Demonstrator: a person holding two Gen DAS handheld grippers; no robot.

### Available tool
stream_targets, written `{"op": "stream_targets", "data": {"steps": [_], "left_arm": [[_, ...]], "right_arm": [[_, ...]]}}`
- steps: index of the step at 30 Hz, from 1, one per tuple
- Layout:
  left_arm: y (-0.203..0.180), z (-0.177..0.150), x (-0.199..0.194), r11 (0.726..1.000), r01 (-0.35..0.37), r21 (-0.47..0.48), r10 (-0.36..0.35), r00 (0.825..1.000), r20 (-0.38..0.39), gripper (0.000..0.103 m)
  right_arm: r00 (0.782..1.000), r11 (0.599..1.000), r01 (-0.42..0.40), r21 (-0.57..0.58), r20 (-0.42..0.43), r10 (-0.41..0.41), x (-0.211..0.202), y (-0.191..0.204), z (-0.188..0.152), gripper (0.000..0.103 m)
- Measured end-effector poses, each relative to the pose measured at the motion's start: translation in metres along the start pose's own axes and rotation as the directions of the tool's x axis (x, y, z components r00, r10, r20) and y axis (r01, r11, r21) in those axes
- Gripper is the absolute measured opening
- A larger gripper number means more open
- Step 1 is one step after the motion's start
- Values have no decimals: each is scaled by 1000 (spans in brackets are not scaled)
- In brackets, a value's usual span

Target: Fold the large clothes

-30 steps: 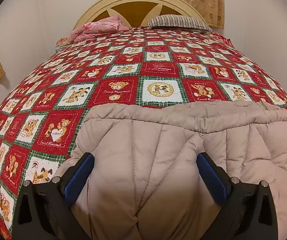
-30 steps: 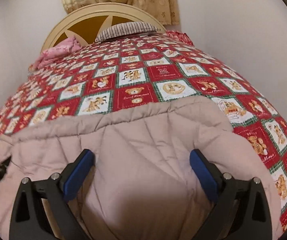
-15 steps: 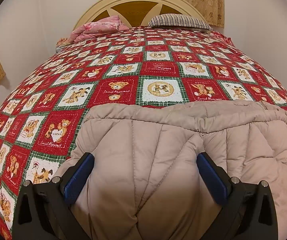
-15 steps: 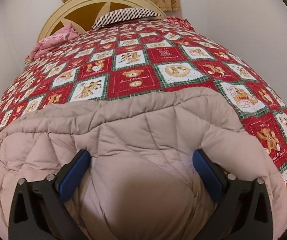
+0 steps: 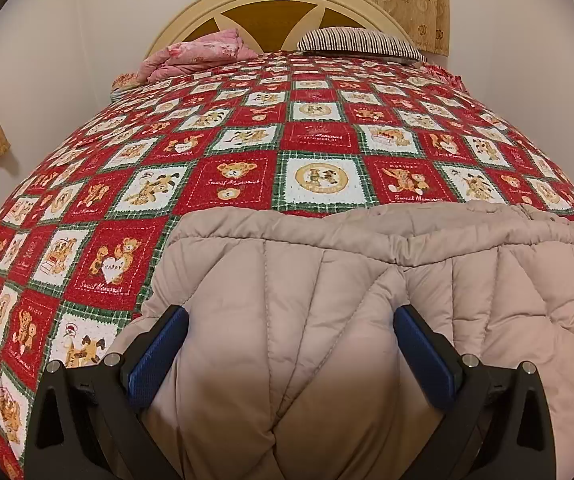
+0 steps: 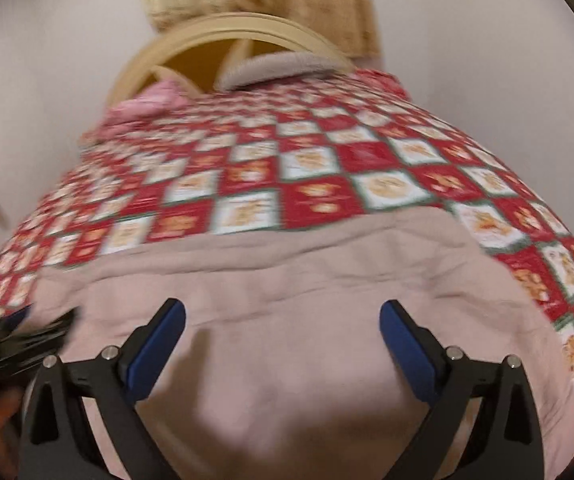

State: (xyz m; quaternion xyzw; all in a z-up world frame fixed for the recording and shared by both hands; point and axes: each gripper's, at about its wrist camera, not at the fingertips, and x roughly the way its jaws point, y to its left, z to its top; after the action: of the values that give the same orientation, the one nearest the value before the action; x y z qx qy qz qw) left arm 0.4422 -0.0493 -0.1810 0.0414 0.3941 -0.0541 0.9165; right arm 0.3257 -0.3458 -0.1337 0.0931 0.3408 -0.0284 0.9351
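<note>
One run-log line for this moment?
left gripper open over jacket | right gripper open over jacket, view blurred | jacket flat on quilt

Before you, the jacket (image 5: pixel 327 300) lies on the quilt (image 5: pixel 227 184); behind it, two pillows (image 5: pixel 359 42) rest against the headboard (image 5: pixel 271 4).

Beige quilted puffer coat (image 5: pixel 327 320) lies flat across near end of bed, hem band toward headboard, surface puffy.
</note>
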Motion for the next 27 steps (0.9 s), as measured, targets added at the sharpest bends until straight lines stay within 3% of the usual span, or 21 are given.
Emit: {"op": "stream_targets", "data": {"steps": [1, 4, 10, 19, 27], "left_arm": [[-1, 0, 0, 1000, 2, -1, -2, 1000, 0, 102], [6, 0, -13, 999, 37, -32, -37, 999, 10, 102], [31, -24, -69, 982, 156, -110, -147, 985, 85, 102], [56, -73, -132, 988, 118, -98, -103, 984, 147, 102], [95, -128, -161, 974, 112, -196, -89, 988, 124, 102]], "right_arm": [[1000, 999, -12, -33, -2, 12, 0, 10, -3, 101], [995, 987, 46, -154, -78, -59, 31, 30, -24, 103], [994, 991, 26, -134, -106, -41, 47, 23, -28, 103], [989, 989, 35, -141, -137, -55, 54, 24, -29, 103], [988, 989, 36, -141, -143, -56, 55, 24, -29, 103]]}}
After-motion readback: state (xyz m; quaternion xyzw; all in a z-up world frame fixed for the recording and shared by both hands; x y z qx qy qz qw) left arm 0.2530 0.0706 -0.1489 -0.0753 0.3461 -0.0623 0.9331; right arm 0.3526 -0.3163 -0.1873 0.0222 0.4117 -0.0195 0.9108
